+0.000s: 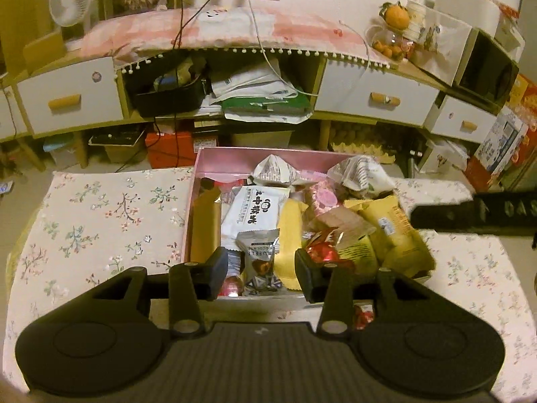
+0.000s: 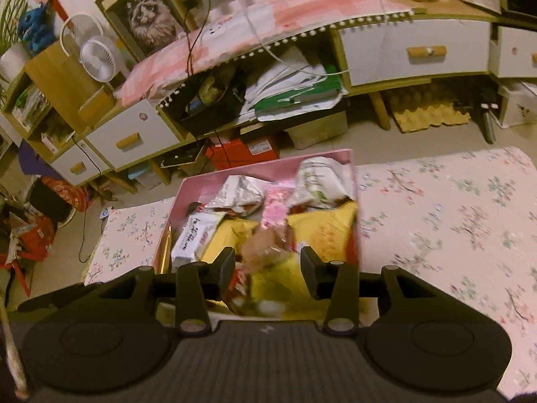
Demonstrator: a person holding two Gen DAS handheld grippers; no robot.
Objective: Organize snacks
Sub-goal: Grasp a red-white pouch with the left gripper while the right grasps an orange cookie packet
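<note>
Both claws (image 1: 260, 268) (image 2: 267, 270) parted, seemingly empty, above snack-filled pink box (image 1: 235, 154).

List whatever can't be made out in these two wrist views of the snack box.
- Left wrist view: the near wall of the pink box and the bottom of the grey truffle packet are hidden behind the left gripper.
- Left wrist view: the right gripper is a blurred dark bar cut off by the right edge.
- Right wrist view: the snacks between the right gripper's fingers are motion-blurred; print unreadable.
</note>
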